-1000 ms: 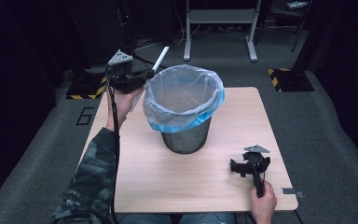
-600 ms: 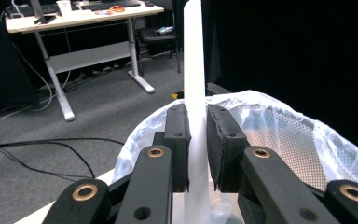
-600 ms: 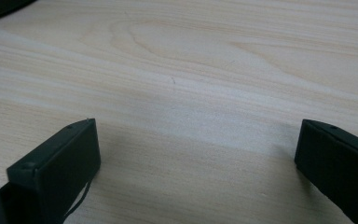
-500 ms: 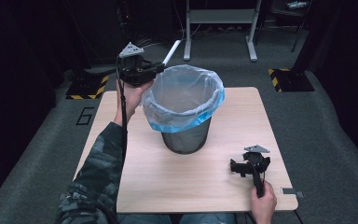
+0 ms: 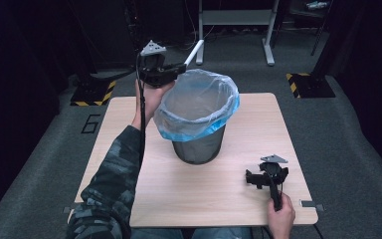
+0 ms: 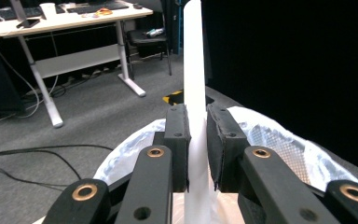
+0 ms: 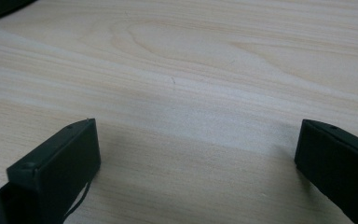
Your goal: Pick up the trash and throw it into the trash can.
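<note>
A mesh waste bin [image 5: 199,144] lined with a clear and blue plastic bag [image 5: 197,102] stands in the middle of the wooden table [image 5: 238,194]. My left gripper [image 5: 179,68] is raised beside the bin's far left rim, shut on a white stick [image 5: 194,53] that points up and away. In the left gripper view the white stick [image 6: 195,70] is pinched between both pads [image 6: 177,140], with the bag's rim [image 6: 279,135] just below. My right gripper [image 5: 252,179] rests low on the table near the front right, open, with bare wood [image 7: 191,93] between its fingers [image 7: 60,158].
A white desk frame [image 5: 234,20] stands on the floor beyond the table. Yellow and black striped floor blocks [image 5: 303,82] lie at the back left and back right. Dark curtains close off both sides.
My left gripper has moved right and a little up with the white stick, from left of the bin to its far left rim. The right gripper has not moved.
</note>
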Tool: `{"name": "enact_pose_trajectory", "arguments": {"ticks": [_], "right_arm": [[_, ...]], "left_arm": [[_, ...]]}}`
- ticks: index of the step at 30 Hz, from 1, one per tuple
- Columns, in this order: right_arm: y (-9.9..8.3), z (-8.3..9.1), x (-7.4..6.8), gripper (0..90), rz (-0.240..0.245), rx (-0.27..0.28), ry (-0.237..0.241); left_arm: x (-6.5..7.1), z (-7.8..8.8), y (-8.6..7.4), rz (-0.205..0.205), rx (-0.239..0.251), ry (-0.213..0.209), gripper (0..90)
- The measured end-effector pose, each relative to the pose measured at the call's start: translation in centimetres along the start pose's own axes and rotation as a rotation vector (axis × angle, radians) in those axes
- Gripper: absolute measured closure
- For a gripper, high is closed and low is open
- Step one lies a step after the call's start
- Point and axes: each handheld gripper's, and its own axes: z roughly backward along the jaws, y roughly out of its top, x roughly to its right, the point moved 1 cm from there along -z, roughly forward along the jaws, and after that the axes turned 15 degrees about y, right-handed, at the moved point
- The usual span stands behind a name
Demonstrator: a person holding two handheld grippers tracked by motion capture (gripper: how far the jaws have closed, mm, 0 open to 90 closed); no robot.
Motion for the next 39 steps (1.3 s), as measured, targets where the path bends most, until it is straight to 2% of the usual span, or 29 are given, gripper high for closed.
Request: {"name": "enact_pose_trajectory", "arguments": {"ticks": [9,15,30,38,39], "right_arm": [[0.0,0.0,0.0,0.0,-0.004,0.003,0.001],[0.0,0.0,0.0,0.0,-0.004,-0.001,0.000],[0.0,0.0,0.0,0.0,-0.006,-0.001,0.000],[0.0,0.0,0.0,0.0,-0.003,-0.001,0.001],[0.0,0.0,0.0,0.0,-0.006,-0.002,0.000]], "left_arm": [[1.2,-0.9,0.9,-0.012,0.011,-0.016,78.7],[1.8,-1.7,0.7,0.001,0.010,-0.029,78.7],[2.0,-4.4,0.0,0.017,-0.034,-0.032,78.5],[2.1,-4.7,0.0,0.019,-0.048,-0.025,77.9],[2.1,-4.7,0.0,0.029,-0.050,-0.021,74.1]]}}
